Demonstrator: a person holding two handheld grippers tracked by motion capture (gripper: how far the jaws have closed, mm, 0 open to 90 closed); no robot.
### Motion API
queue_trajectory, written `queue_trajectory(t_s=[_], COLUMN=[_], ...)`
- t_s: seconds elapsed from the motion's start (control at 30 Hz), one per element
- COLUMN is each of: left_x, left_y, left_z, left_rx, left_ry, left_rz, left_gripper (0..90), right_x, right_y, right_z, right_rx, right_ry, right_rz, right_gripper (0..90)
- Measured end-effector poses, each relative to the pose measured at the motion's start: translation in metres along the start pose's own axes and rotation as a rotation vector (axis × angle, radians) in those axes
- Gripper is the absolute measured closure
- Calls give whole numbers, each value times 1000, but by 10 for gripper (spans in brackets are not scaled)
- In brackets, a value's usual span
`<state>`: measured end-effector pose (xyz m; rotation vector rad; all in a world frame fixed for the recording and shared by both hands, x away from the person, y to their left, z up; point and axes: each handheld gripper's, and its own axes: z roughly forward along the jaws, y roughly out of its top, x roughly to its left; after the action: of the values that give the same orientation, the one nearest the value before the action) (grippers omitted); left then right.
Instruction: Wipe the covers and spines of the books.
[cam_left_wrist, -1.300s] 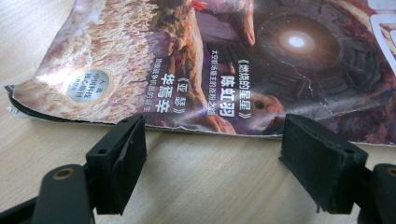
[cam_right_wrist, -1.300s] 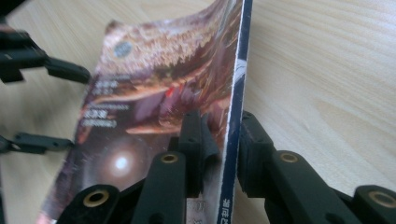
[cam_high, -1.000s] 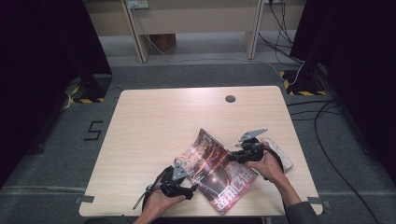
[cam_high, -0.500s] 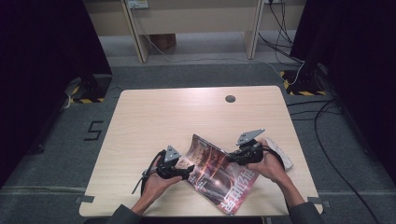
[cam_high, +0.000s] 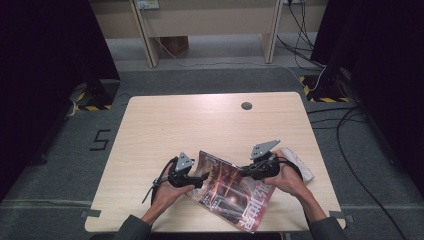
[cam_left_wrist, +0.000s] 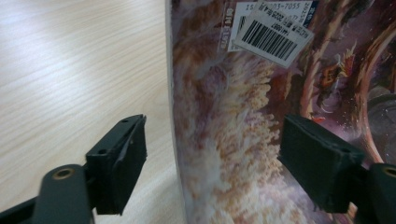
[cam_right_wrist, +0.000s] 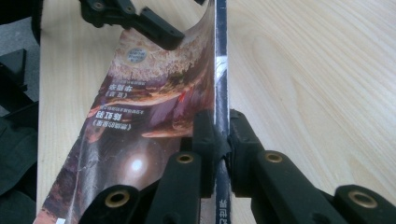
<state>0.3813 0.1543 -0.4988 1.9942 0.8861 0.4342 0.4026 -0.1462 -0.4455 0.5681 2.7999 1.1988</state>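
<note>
Magazine sits at my edge of the table, between my two claws, cover up and lifted at one side. My right claw is clamped tight on its spine edge; in the right gripper view the pads pinch the thin edge with cover art running off to the left of the jaws and bare wood to the right. That grip is holding the edge raised off the wood.

My left claw is wide, nothing pinched. In the left gripper view the magazine's long edge runs up between the jaws: one jaw over bare table, the other over the printed cover, barcode sticker ahead of the tips. Pads are well clear of the paper on both sides. In the high view this claw is right at the magazine's left edge, the right claw at the far side of it. A white object lies on the table just behind my right hand; can't tell what it is.

Step in hand, as I read it: second grip on the magazine, left side, probably to lift or open it two-handed.

Next move needs: left claw slightly further in so both pads straddle the edge, then close. Cover is glossy and floppy, so bite deep enough not to slip. Right stays clamped as anchor.
</note>
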Motion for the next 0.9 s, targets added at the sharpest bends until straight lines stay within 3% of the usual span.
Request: queue_trajectory(t_s=[0.3, 0.37, 0.43, 0.67, 0.7, 0.9], left_x=[5, 5, 4, 11, 12, 14], left_y=[1, 1, 1, 0, 0, 0], left_z=[4, 4, 3, -2, -3, -7], left_rx=[-53, -72, -72, -86, -81, -76], left_ry=[-50, -86, -80, -96, -91, -85], left_rz=[4, 45, 78, 107, 115, 137], left_gripper=[245, 304, 353, 493, 556, 648], right_x=[4, 3, 3, -2, -6, -14], right_y=[3, 3, 2, 0, -1, -2], right_z=[2, 3, 3, 2, 2, 7], right_rx=[-5, -9, -10, -15, -14, -8], right_ry=[28, 33, 35, 44, 44, 43], right_rz=[-25, -31, -37, -31, -20, -6], right_gripper=[843, 842, 842, 843, 842, 827])
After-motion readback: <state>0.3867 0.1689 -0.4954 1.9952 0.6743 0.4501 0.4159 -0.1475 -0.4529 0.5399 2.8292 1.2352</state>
